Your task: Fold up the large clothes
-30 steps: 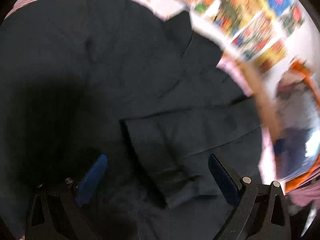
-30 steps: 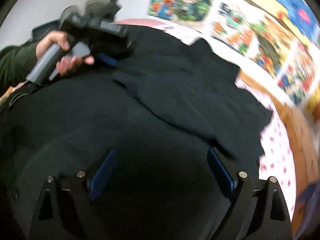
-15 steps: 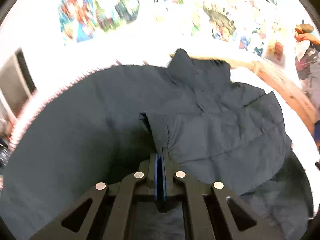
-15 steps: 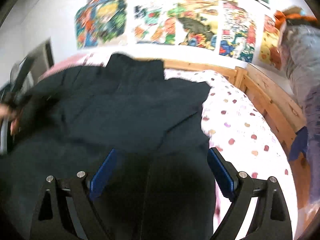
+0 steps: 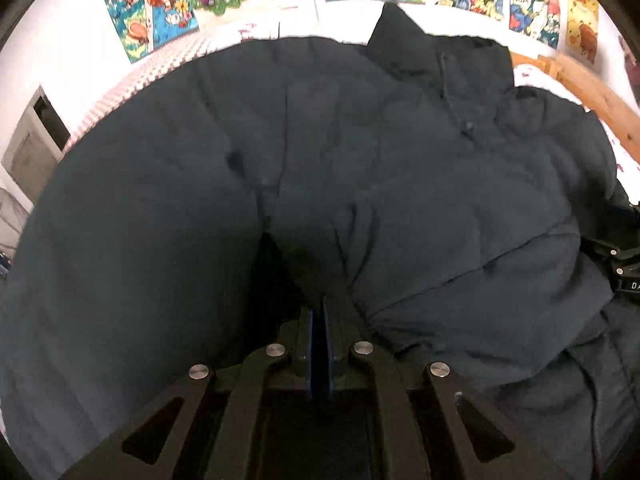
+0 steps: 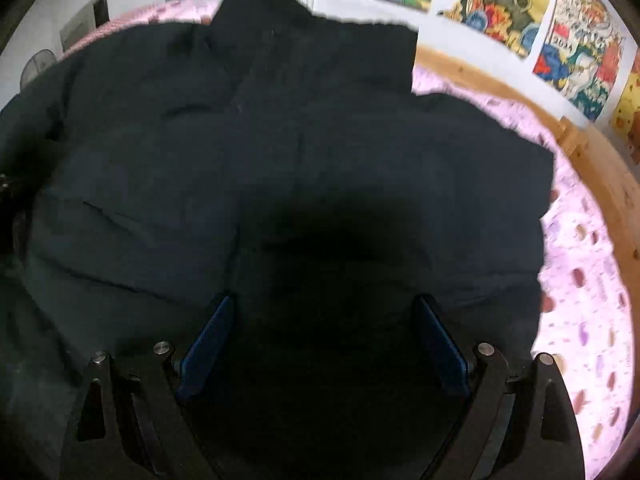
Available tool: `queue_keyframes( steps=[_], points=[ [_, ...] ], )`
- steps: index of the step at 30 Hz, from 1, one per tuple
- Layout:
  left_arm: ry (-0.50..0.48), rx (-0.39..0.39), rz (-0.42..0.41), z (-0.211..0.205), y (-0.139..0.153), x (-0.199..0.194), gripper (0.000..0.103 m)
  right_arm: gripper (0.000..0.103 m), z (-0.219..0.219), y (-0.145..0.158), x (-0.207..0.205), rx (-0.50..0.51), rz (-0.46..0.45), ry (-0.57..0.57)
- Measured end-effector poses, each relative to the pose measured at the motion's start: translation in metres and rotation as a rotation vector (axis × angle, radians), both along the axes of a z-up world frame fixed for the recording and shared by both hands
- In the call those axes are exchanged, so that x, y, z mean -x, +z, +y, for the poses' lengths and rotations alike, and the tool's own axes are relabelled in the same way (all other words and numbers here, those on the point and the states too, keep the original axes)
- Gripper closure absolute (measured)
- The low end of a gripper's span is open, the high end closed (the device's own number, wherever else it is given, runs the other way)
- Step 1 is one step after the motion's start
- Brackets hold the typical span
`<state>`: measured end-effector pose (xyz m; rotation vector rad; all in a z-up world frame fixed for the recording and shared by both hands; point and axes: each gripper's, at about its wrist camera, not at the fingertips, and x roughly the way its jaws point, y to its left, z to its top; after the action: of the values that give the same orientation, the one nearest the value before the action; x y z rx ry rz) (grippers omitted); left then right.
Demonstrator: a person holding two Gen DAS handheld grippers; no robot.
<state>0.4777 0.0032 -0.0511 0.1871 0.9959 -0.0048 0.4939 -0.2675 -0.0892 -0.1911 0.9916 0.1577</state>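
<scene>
A dark padded jacket [image 5: 400, 184] lies spread across a bed [image 6: 580, 264], covering most of the spotted pink sheet in both wrist views. The left gripper [image 5: 319, 320] has its blue pads pressed together on a fold of the jacket's fabric near the garment's middle, where a sleeve [image 5: 460, 256] lies folded across the body; the cloth puckers up toward the pinch, and how much fabric sits between the pads is hidden by the fingers themselves. The right gripper [image 6: 324, 340] hangs above the jacket's lower body with its jaws wide apart and nothing between them; whether its fingertips touch the cloth cannot be made out, since the fabric beneath is lost in deep shadow and the whole right view is smeared by motion. The jacket's collar [image 5: 436, 52] points toward the far wall, where a row of bright cartoon posters [image 6: 500, 4] is cut off by the lens edge. A wooden bed frame [image 6: 600, 168] curves along the sheet's far side. At the right border of the left view, a black piece of hardware [image 5: 620, 264] with small screws peeks in past the jacket, too clipped to identify for certain. The jacket's hem runs out of frame in both views.
</scene>
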Motion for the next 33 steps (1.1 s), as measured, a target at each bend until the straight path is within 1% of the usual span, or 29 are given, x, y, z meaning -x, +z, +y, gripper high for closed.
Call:
queue_keyframes(
  steps=[2,3,5,6,7,8,9,10,11,12,13,14,15,16,17,18,19,20,22,23,25,26,27,28,29,31,32,33],
  points=[
    [0.001,0.039,0.001,0.006,0.0,-0.001,0.096,0.013,-0.001,-0.008,0.003,-0.029,0.016,-0.01],
    [-0.002,0.079,-0.016,0.011,0.004,0.001,0.096,0.013,-0.002,-0.009,0.007,-0.04,0.015,-0.014],
    [-0.019,0.22,-0.084,0.027,0.017,0.017,0.096,0.013,-0.002,-0.003,0.017,-0.035,-0.015,-0.026],
    [-0.023,0.32,-0.122,0.038,0.029,0.027,0.095,0.012,0.001,0.005,0.027,-0.017,-0.046,-0.035],
    [-0.025,0.385,-0.149,0.047,0.04,0.036,0.092,0.012,0.001,0.011,0.031,-0.008,-0.066,-0.032],
    [-0.024,0.415,-0.169,0.054,0.046,0.045,0.082,0.009,0.007,0.022,0.044,-0.006,-0.108,-0.012],
    [-0.02,0.443,-0.201,0.062,0.056,0.059,0.064,0.003,0.012,0.03,0.052,-0.01,-0.133,0.007],
    [-0.011,0.466,-0.227,0.07,0.062,0.072,0.05,0.002,0.022,0.043,0.064,-0.023,-0.158,0.041],
    [0.015,0.498,-0.259,0.079,0.068,0.088,0.016,0.002,0.03,0.051,0.071,-0.032,-0.166,0.063],
    [0.039,0.524,-0.287,0.088,0.07,0.101,0.0,0.002,0.043,0.061,0.079,-0.041,-0.169,0.093],
    [0.077,0.565,-0.329,0.1,0.075,0.116,0.0,0.002,0.052,0.069,0.084,-0.048,-0.168,0.118],
    [0.111,0.604,-0.35,0.114,0.078,0.133,0.0,0.002,0.059,0.077,0.082,-0.056,-0.165,0.139],
    [0.133,0.613,-0.342,0.122,0.078,0.143,0.0,0.002,0.061,0.085,0.078,-0.066,-0.16,0.161],
    [0.169,0.616,-0.334,0.135,0.076,0.153,0.0,0.002,0.073,0.092,0.081,-0.08,-0.152,0.192],
    [0.209,0.612,-0.331,0.145,0.073,0.165,0.0,0.002,0.076,0.098,0.078,-0.09,-0.148,0.216],
    [0.245,0.609,-0.324,0.153,0.068,0.176,0.0,0.002,0.089,0.103,0.078,-0.089,-0.144,0.242],
    [0.27,0.611,-0.32,0.161,0.065,0.186,0.0,0.002,0.092,0.106,0.072,-0.084,-0.14,0.254],
    [0.309,0.628,-0.317,0.171,0.059,0.196,0.0,0.002,0.108,0.108,0.073,-0.064,-0.139,0.275],
    [0.403,0.678,-0.308,0.191,0.049,0.215,0.0,0.002,0.13,0.111,0.071,-0.026,-0.145,0.312],
    [0.478,0.712,-0.315,0.203,0.042,0.225,0.0,0.002,0.141,0.113,0.07,0.007,-0.15,0.323],
    [0.63,0.776,-0.354,0.219,0.023,0.238,0.0,0.002,0.168,0.107,0.064,0.04,-0.136,0.321],
    [0.68,0.798,-0.358,0.224,0.016,0.243,0.0,0.002,0.177,0.107,0.059,0.036,-0.12,0.316],
    [0.737,0.85,-0.367,0.232,0.007,0.243,0.001,0.002,0.187,0.101,0.054,0.025,-0.096,0.3],
    [0.77,0.888,-0.385,0.239,0.002,0.241,0.001,0.002,0.194,0.1,0.049,0.021,-0.081,0.288],
    [0.796,0.911,-0.4,0.242,-0.002,0.237,0.001,0.002,0.203,0.091,0.041,0.014,-0.055,0.269],
    [0.817,0.925,-0.417,0.249,-0.006,0.229,0.001,0.002,0.215,0.078,0.031,0.018,-0.033,0.25],
    [0.828,0.922,-0.434,0.25,-0.006,0.226,0.009,0.002,0.22,0.068,0.025,0.025,-0.02,0.24],
    [0.838,0.912,-0.447,0.25,-0.006,0.223,0.026,0.002,0.224,0.059,0.022,0.026,-0.012,0.232]
  ],
)
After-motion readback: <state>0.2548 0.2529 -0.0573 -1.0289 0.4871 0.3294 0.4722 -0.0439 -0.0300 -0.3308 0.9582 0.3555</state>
